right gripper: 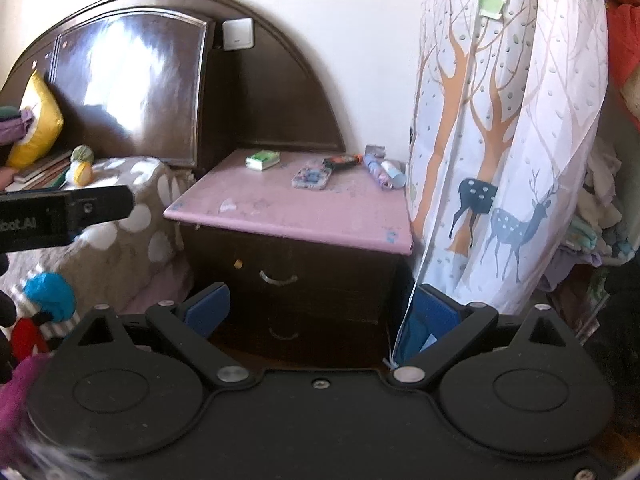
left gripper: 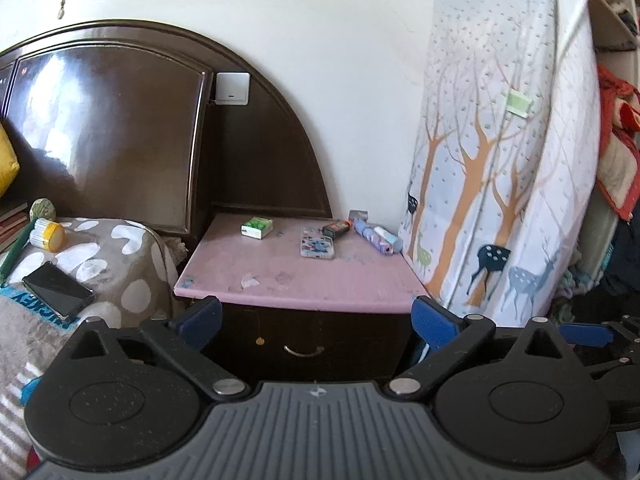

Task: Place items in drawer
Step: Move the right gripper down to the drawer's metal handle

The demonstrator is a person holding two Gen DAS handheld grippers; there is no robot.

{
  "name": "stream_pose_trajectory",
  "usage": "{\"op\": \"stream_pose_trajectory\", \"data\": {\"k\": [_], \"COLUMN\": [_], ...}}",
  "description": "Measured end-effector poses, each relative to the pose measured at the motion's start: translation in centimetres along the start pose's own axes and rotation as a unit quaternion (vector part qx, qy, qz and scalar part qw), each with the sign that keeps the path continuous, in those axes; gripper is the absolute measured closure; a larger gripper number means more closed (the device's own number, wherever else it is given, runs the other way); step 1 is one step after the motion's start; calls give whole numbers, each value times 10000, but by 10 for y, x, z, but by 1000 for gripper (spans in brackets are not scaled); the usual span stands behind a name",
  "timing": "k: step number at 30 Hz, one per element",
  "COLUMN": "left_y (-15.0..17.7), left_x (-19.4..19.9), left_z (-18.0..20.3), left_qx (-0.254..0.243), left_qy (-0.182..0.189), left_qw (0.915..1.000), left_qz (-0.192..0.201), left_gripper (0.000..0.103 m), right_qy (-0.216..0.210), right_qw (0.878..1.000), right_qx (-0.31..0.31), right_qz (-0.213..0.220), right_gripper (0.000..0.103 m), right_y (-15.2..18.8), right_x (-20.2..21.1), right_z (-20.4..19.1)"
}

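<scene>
Left wrist view shows the top drawer point(left gripper: 308, 344) of the dark nightstand point(left gripper: 298, 272) shut — nothing can be seen inside. The left gripper point(left gripper: 316, 314) is held low in front of it, jaws spread wide with nothing between them. The right gripper point(right gripper: 320, 308) is wide open and holds nothing too. On the pink top lie a green box point(left gripper: 257, 227), a phone case point(left gripper: 317, 243), a small dark lighter point(left gripper: 336, 227) and a purple folded umbrella point(left gripper: 378, 237) — all near the back.
</scene>
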State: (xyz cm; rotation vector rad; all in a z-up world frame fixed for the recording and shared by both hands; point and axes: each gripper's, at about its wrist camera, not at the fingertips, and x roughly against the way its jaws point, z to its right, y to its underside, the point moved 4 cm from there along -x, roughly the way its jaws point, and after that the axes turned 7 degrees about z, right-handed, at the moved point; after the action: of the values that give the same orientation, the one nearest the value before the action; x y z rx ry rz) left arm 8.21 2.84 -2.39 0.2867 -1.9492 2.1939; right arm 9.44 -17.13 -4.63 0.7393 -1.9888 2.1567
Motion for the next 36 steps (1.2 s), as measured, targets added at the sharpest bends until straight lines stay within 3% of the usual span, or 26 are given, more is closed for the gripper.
{"op": "stream_pose_trajectory", "data": {"k": [4,10,15,20,25,30,36], "left_y": [3,13,24,31,45,73,97], "left_x": [-22,-60,-102,-138,-170,-194,-222], "left_z": [-8,-27,-31,-43,-67,-94,-106], "left_qx": [25,402,308,312,582,806,586], "left_qy": [-3,75,270,237,244,283,186], "left_qw": [10000,9988,9978,9986,9979,9951,9928], "left_qz": [-40,-260,-524,-354,-117,-506,-1028], "left_gripper": [1,1,1,1,1,1,1], "right_qy": [-52,-118,-109,-181,-521,-889,-1229], "right_qw": [9991,9962,9907,9823,9623,9359,9001], "right_qx": [264,845,1321,1837,2663,3408,4172], "right_qz": [313,175,295,307,187,7,-267], "right_gripper": [0,0,0,0,2,3,4], "right_y": [0,-1,-8,-9,5,27,56], "right_x": [-18,-55,-89,-127,-169,-207,-250], "right_z": [2,2,-4,-12,-31,-51,-72]}}
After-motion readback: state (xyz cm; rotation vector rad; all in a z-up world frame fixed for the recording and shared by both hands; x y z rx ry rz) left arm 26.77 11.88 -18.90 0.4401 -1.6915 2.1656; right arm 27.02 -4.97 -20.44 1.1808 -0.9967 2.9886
